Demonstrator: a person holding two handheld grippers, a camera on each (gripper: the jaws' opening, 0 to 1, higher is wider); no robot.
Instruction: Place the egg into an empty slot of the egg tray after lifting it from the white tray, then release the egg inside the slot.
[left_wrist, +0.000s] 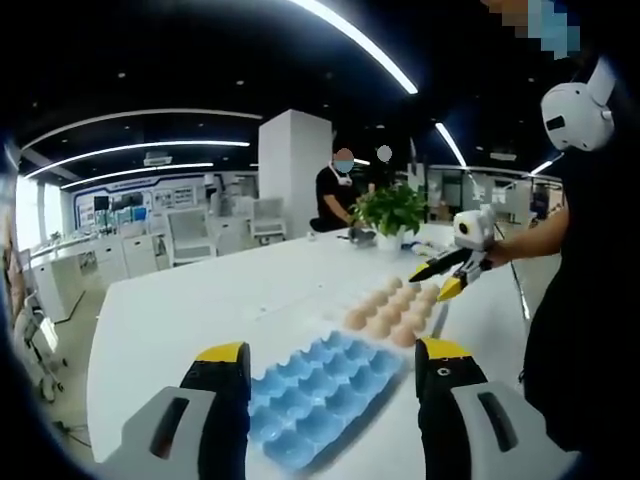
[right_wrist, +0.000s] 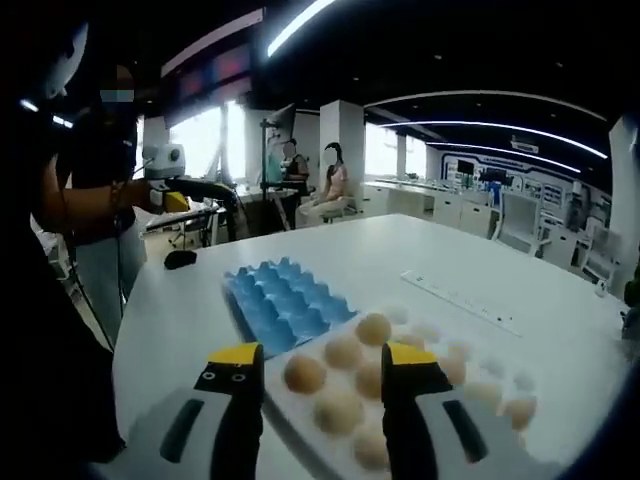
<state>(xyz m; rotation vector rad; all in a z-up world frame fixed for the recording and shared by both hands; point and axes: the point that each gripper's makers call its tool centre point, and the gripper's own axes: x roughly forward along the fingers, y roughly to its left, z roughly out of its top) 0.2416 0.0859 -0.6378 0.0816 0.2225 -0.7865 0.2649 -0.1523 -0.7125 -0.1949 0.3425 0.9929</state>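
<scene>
At lower centre of the right gripper view, the right gripper (right_wrist: 322, 375) is held open above eggs (right_wrist: 305, 373) on the white tray (right_wrist: 300, 425) (nothing gripped), while the left gripper (left_wrist: 333, 362), likewise open, frames the blue egg tray (left_wrist: 320, 385).

Here's the big white smooth-topped bench (left_wrist: 190, 310), stretching away across the open office. Sitting flat on it is the blue moulded egg tray (left_wrist: 320, 385), every slot in sight bare. Just beside that, touching or nearly so, lies the white tray (right_wrist: 500, 375) with rows of tan eggs (right_wrist: 374, 328) seated in its cups. In the right gripper view a long white power strip (right_wrist: 458, 298) lies on the bench beyond the trays, and a small dark rounded object (right_wrist: 180, 258) sits near the far edge. In the left gripper view, a green leafy plant in a white pot (left_wrist: 390, 215) stands at the far end.
</scene>
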